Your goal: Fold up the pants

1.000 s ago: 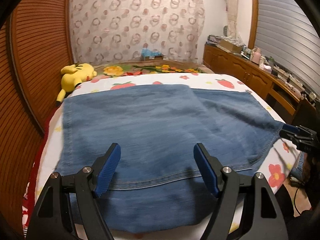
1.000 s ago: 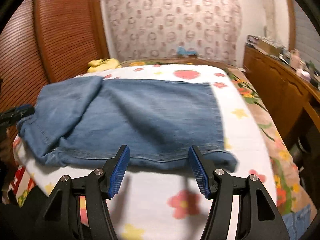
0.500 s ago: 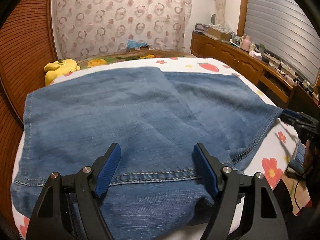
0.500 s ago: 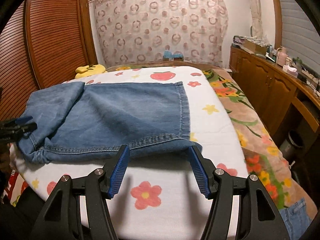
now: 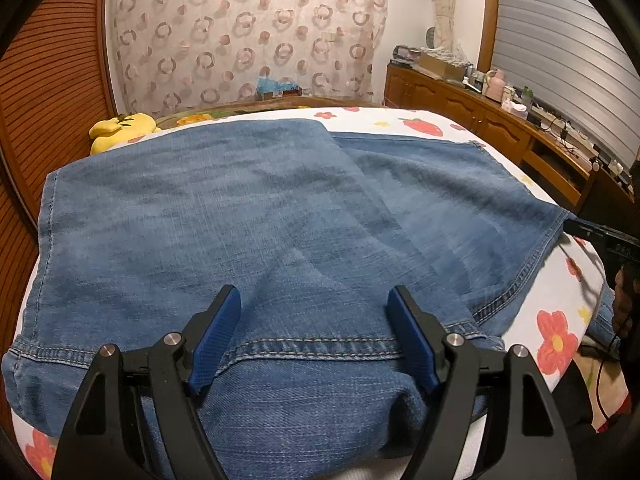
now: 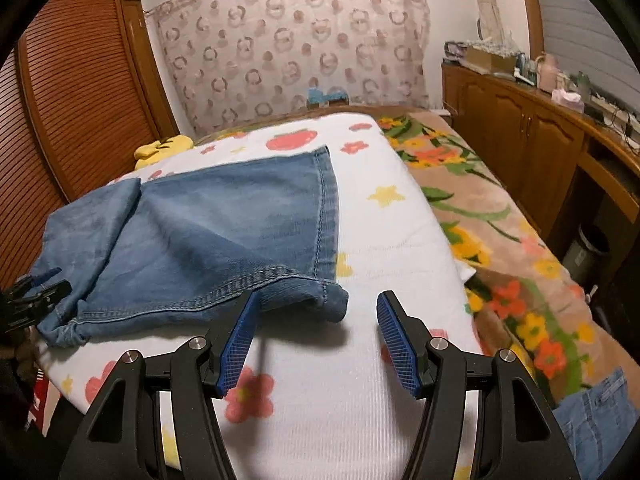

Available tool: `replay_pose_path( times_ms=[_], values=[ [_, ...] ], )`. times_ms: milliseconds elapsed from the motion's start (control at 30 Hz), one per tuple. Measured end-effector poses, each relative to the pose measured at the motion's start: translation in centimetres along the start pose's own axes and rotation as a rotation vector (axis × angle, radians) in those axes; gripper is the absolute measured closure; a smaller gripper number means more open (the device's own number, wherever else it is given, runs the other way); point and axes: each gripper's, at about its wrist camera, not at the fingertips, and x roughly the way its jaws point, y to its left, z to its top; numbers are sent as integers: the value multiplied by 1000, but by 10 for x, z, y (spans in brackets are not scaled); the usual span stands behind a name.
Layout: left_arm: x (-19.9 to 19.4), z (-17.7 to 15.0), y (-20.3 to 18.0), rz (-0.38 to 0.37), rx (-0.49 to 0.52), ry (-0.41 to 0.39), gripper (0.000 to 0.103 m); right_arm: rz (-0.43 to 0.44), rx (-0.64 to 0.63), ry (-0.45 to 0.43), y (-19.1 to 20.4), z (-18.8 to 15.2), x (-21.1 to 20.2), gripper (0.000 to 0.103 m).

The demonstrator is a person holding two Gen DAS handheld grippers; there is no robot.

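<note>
The faded blue denim pants (image 5: pixel 248 216) lie spread on the flower-printed bed (image 6: pixel 384 232), directly under the gaping left claw (image 5: pixel 314 336). The right claw (image 6: pixel 316 340), also gaping, hovers just short of their hem corner. The denim is probably heavy, limp, grippy; pinch the stitched hems.

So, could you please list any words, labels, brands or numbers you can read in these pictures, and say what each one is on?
None can be read.
Jeans: stitching only, no label showing.
Sheet: flowers, stars and strawberries, no words.
Clutter on the sideboard: too small and blurred to read.
</note>
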Motion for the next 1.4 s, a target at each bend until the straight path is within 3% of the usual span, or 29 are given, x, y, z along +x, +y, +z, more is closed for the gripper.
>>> replay_pose_path(
  times_ms=[100,200,267,367,467,633,800,1000,1033,1167,1233,1400],
  values=[
    [0,-1,0,-1,-2,0,26,11,-3,3,0,3,2,40],
    [0,-1,0,-1,-2,0,26,19,-25,5,1,7,4,60],
    [0,-1,0,-3,-5,0,26,17,-41,-7,3,10,3,80],
    [-2,1,0,-13,-6,3,26,30,-65,-39,8,19,-1,90],
    [-11,4,5,-18,-18,-11,26,45,-94,-75,18,33,-6,92],
    [-30,6,17,0,-32,-50,26,121,-150,-134,48,63,-15,92],
    [-43,6,36,30,-61,-70,26,238,-250,-190,103,88,-23,92],
    [-48,2,55,47,-108,-75,26,444,-360,-155,161,92,-30,92],
    [-46,1,56,48,-111,-72,26,452,-372,-136,165,91,-28,92],
    [-41,0,54,40,-110,-59,26,440,-410,-77,159,84,-18,70],
    [-38,1,49,35,-103,-57,26,426,-402,-71,149,81,-16,65],
    [-34,6,43,23,-87,-55,26,386,-360,-50,139,77,-11,63]
  ],
)
